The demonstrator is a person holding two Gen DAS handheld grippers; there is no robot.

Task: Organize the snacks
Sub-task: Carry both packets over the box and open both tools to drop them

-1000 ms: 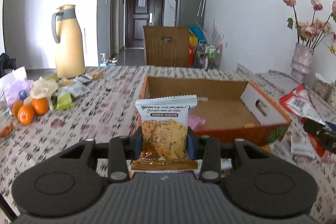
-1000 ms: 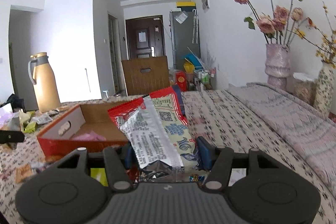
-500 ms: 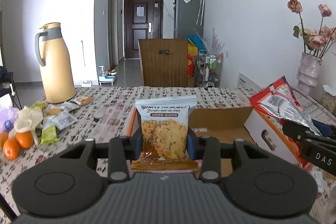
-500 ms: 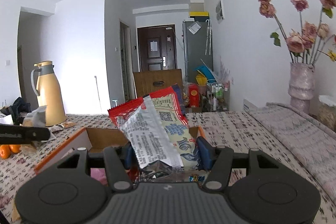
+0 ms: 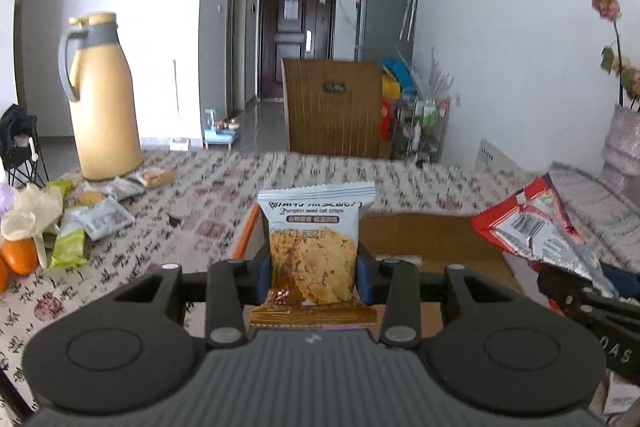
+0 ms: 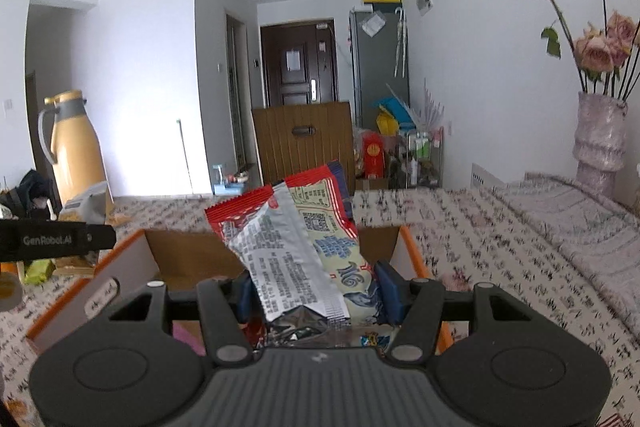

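Over the cardboard box [image 6: 192, 259], I am gripping an oat crisps packet [image 5: 314, 247] in my left gripper [image 5: 314, 277], jaws clamped, my right gripper [image 6: 314, 291] clamping a red snack bag [image 6: 296, 251].

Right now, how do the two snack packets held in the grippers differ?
The oat crisps packet in the left gripper is small, square and stands upright and flat; the red and silver packet in the right gripper is larger, crumpled and leans left. The first shows a cookie picture, the second printed text. Both are clamped above the cardboard box.

we hold our left gripper [image 5: 314, 267] and right gripper [image 6: 312, 291] side by side, both clamped, angled slightly downward.
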